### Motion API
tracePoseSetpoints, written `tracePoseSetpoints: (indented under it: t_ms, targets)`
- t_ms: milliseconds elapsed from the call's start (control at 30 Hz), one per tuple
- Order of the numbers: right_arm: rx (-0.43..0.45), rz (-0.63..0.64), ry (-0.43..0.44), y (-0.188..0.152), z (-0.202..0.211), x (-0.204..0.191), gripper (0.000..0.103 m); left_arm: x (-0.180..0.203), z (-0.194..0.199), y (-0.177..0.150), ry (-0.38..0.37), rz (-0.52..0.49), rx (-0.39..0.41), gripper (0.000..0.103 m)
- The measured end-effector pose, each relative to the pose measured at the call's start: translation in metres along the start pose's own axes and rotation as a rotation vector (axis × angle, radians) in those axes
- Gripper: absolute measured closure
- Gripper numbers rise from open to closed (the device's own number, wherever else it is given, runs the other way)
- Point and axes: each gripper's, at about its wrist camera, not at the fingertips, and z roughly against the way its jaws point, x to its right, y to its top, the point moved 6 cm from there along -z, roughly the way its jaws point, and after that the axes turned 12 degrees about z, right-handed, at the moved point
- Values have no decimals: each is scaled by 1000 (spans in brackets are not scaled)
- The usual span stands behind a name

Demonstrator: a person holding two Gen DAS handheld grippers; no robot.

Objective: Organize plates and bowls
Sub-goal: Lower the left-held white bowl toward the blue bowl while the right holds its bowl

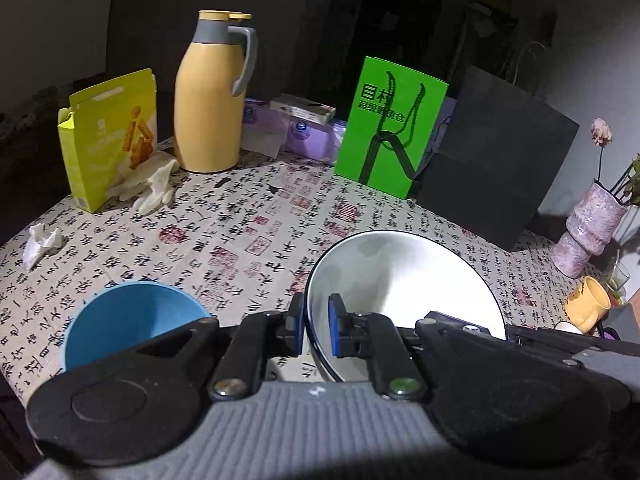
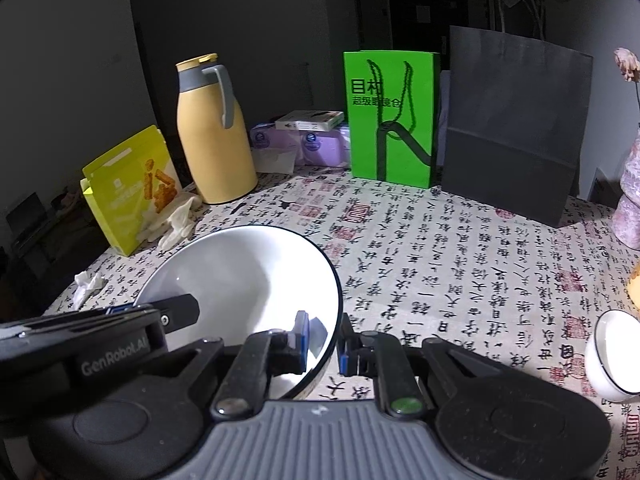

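A large white bowl (image 1: 404, 276) with a dark rim hangs just above the patterned tablecloth (image 1: 240, 232), carried between both grippers. My left gripper (image 1: 316, 322) is shut on its left rim, one blue pad inside and one outside. My right gripper (image 2: 324, 340) is shut on the right rim of the same white bowl (image 2: 248, 276). A finger (image 2: 180, 312) of the left gripper reaches into the bowl in the right wrist view. A blue bowl (image 1: 128, 320) stands on the cloth to the left. At the right edge sits a small white bowl (image 2: 612, 356).
At the back stand a yellow thermos jug (image 1: 212, 108), a green paper bag (image 1: 388, 128) and a black paper bag (image 1: 492, 156). A yellow box (image 1: 108, 136), gloves (image 1: 152, 184) and a crumpled tissue (image 1: 40, 240) lie left. A pink vase (image 1: 588, 228) and yellow cup (image 1: 588, 304) are right.
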Motion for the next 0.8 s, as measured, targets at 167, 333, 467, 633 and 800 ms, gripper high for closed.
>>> tracePoseSetpoints:
  t_ms: [167,333,467,633,800]
  targets:
    - [-2,6,9,4,-5,-13,89,-14,1,6,8,12,-1,92]
    - [3,11,23,10,-9,-25,89,-25,3,14,20,21,8,92]
    - [0,20,29,14,-13,-34,89,-34,4,18,27,34,7,92]
    - [-1,25,39,17,-16,-44,89,-42,5,22,35,36,9,92]
    - [-2,27,45,17,-19,-49,89,-51,5,23,38,38,8,92]
